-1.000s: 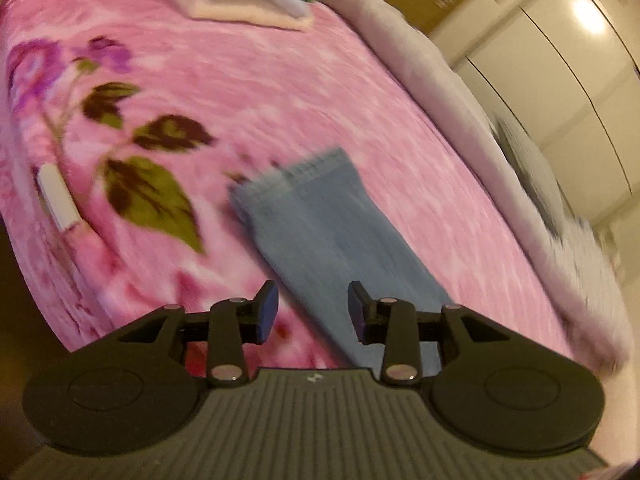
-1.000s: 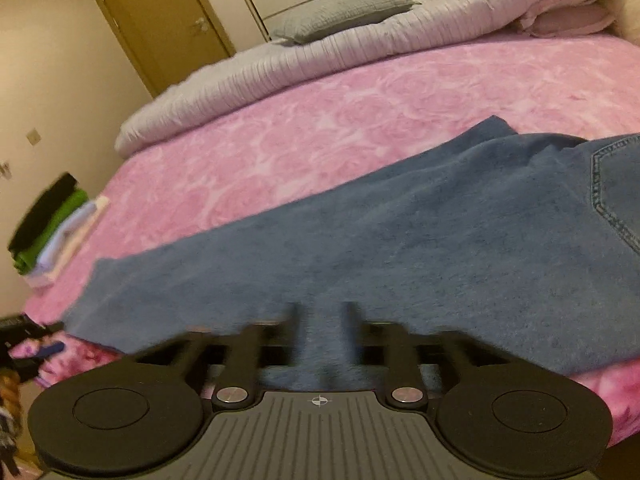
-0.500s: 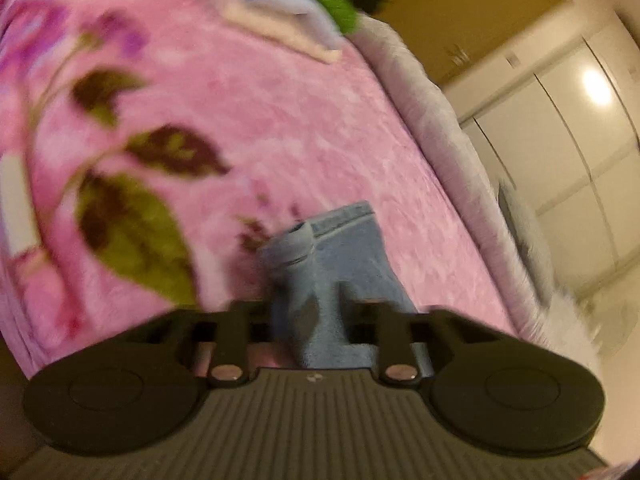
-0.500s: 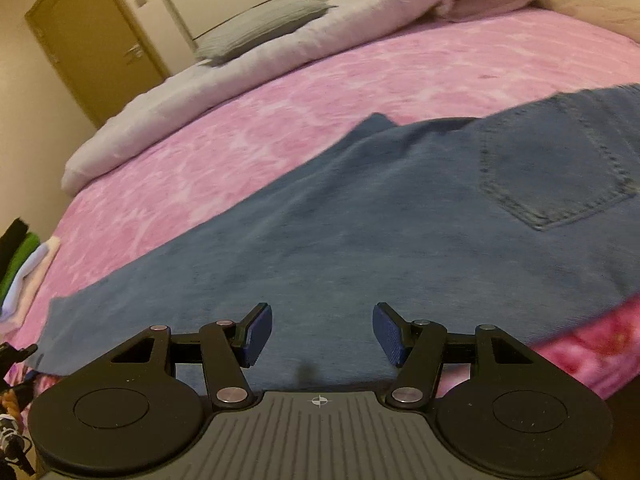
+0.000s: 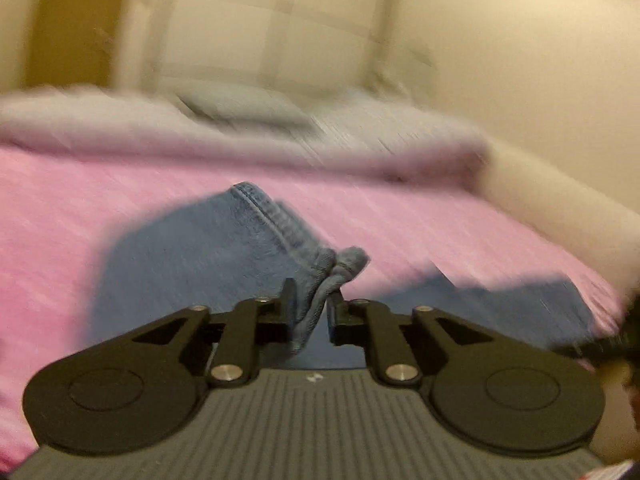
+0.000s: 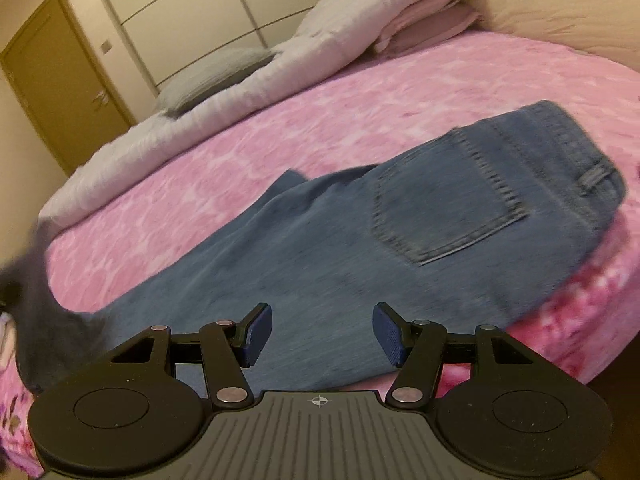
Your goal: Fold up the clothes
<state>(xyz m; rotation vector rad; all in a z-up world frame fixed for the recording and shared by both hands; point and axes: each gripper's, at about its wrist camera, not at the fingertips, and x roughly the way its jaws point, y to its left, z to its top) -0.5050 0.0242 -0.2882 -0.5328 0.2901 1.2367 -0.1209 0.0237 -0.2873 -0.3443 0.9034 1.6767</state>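
Pink bed [image 6: 360,92] — jeans [image 6: 340,248] apparently lifted.

I am working in a home bedroom. A wide bed under a pink flowered blanket [image 6: 360,92] fills the view, with a grey pillow [image 6: 212,76] and a rolled white duvet [image 6: 248,92] along its far side. Behind stand pale wardrobe doors [image 6: 192,12] and a brown room door [image 6: 60,80].
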